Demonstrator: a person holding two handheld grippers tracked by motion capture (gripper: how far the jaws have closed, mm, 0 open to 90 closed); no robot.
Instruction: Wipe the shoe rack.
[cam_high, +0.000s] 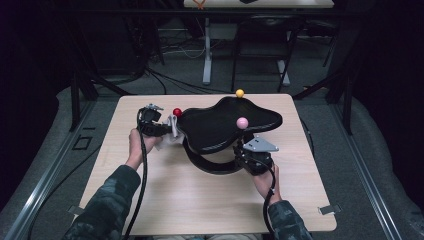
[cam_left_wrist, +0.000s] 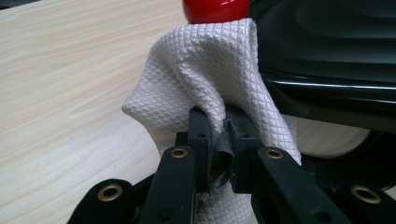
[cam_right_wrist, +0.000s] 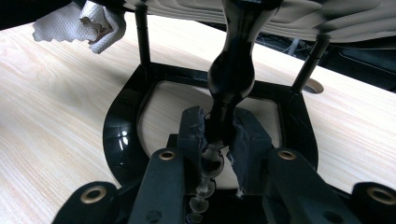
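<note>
White quilted cloth (cam_left_wrist: 205, 79) is clamped in the left gripper (cam_left_wrist: 218, 135), pressed against the red ball (cam_left_wrist: 215, 9); right gripper (cam_right_wrist: 219, 140) grips the black stand's post (cam_right_wrist: 232, 70)

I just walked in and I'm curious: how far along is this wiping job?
Underway. The left gripper has a white cloth pinched at the red ball on the black stand; the right gripper clamps the stand's post. Whether the yellow ball and pink ball are wiped can't be told.

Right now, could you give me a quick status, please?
Left gripper shut on cloth, at red knob. Right gripper shut on black stand's post. Nothing obstructing.
</note>
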